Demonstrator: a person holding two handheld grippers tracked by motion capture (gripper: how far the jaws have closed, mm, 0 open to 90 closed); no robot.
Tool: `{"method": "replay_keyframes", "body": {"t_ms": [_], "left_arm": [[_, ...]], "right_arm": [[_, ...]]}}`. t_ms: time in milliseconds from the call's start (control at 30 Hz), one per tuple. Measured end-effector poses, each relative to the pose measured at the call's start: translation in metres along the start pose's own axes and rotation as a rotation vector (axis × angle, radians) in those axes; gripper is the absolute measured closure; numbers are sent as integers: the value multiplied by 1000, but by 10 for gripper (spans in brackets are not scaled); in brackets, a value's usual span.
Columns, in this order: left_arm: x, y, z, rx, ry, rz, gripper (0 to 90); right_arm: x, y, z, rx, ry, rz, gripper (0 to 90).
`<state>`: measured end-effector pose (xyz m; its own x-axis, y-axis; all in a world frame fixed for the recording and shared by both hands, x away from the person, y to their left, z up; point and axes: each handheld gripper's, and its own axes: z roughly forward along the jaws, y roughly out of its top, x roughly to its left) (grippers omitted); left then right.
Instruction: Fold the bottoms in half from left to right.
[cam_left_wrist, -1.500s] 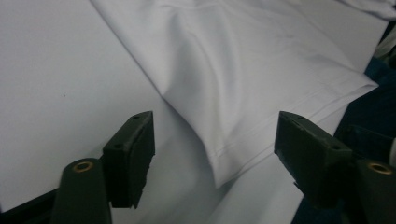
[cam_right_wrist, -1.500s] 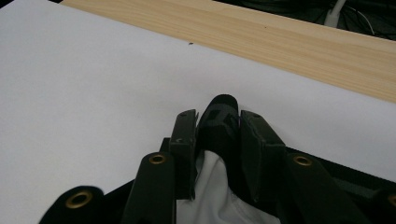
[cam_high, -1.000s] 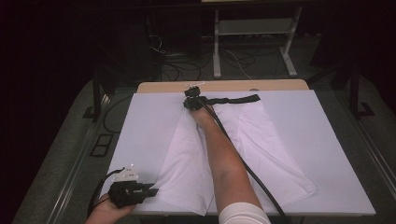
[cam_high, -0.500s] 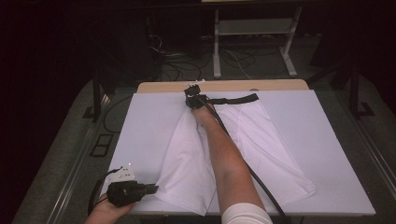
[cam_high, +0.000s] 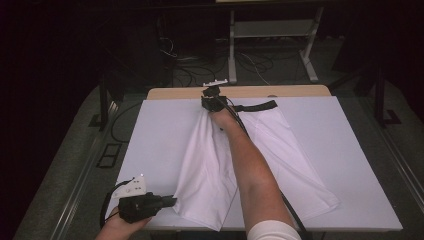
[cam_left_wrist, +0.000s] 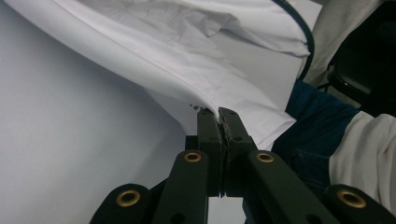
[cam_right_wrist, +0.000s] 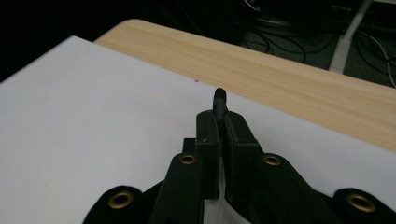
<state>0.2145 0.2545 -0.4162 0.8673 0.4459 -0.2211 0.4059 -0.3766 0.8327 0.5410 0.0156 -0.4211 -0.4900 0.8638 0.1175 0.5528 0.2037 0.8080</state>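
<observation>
The room lay dark around a lit table (cam_high: 165, 130), whose white cover left a strip of pale wood (cam_high: 295, 91) bare along the far edge. Grey carpet (cam_high: 65, 165) ran down both sides. Beyond the table, loose cables (cam_high: 190, 60) sprawled on the floor beside a white metal stand (cam_high: 272, 30). A dark frame leg (cam_high: 104, 95) stood at the left.

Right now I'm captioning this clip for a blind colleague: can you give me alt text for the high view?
A pair of white fabric shorts with a black waistband lies on a white-covered table, pinched at two ends. The right gripper, on an outstretched forearm, grips the waistband at the far edge; the left gripper holds a leg hem at the near edge.
</observation>
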Motion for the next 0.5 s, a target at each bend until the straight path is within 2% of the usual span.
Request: {"method": "replay_keyframes", "body": {"t_ms": [133,167,200,233,300,333,367,400,500], "left_arm": [[-4,5,2,-18,-11,15,876],[-11,13,4,-48,-25,30,876],[-11,13,4,-48,-25,30,876],[-15,20,6,-70,-41,44,876],[-15,20,6,-70,-41,44,876],[-22,32,10,-90,-63,70,875],[-22,32,10,-90,-63,70,876],[-25,39,15,-101,-88,80,875],[-27,44,20,-103,-98,92,875]], "right_arm": [[-5,1,-8,-19,13,6,840],[-9,2,-14,-31,18,-1,840],[-9,2,-14,-31,18,-1,840],[-13,4,-20,-41,29,3,839],[-15,5,-23,-47,29,4,839],[-20,6,-30,-63,36,4,838],[-23,7,-33,-71,38,1,838],[-25,7,-37,-74,41,1,838],[-28,8,-40,-77,42,2,837]]}}
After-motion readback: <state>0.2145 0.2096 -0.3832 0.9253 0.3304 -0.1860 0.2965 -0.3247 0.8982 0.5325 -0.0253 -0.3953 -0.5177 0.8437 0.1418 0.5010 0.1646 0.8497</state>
